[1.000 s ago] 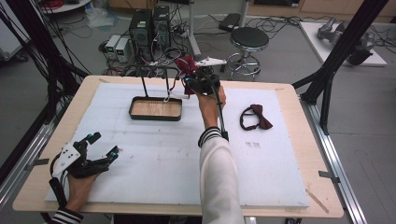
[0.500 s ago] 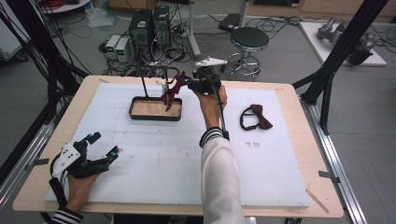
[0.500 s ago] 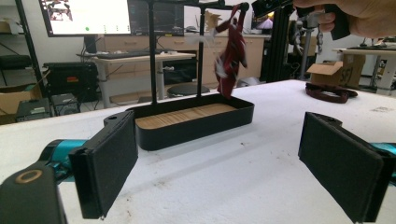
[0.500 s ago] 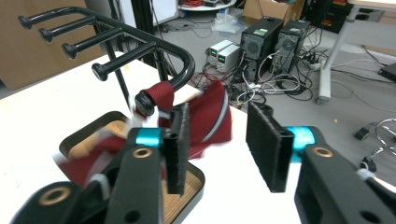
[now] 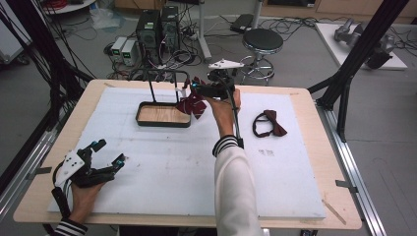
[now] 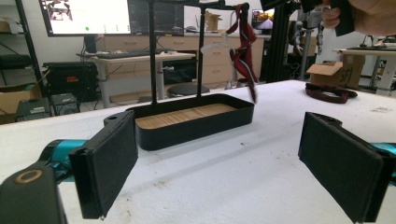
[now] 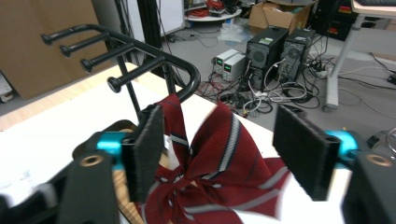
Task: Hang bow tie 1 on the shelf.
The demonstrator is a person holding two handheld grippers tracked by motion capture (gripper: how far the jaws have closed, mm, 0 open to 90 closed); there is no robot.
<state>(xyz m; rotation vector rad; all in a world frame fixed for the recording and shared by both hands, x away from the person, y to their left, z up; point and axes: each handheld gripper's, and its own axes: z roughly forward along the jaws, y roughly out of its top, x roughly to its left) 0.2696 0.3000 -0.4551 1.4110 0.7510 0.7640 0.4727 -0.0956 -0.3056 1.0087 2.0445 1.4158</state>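
High view: right gripper (image 5: 193, 88) at the black rack (image 5: 162, 81) with striped red bow tie (image 5: 193, 104) hanging off it; left gripper (image 6: 224, 163) view: jaws wide apart, empty; right gripper view: jaws apart, bow tie between them.

Grey floor, stool (image 5: 262, 41), PCs (image 5: 158, 25)

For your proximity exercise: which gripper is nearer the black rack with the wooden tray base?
Right. The right gripper hovers beside the rack with the striped bow tie; the left gripper sits far off at the table's near-left corner.
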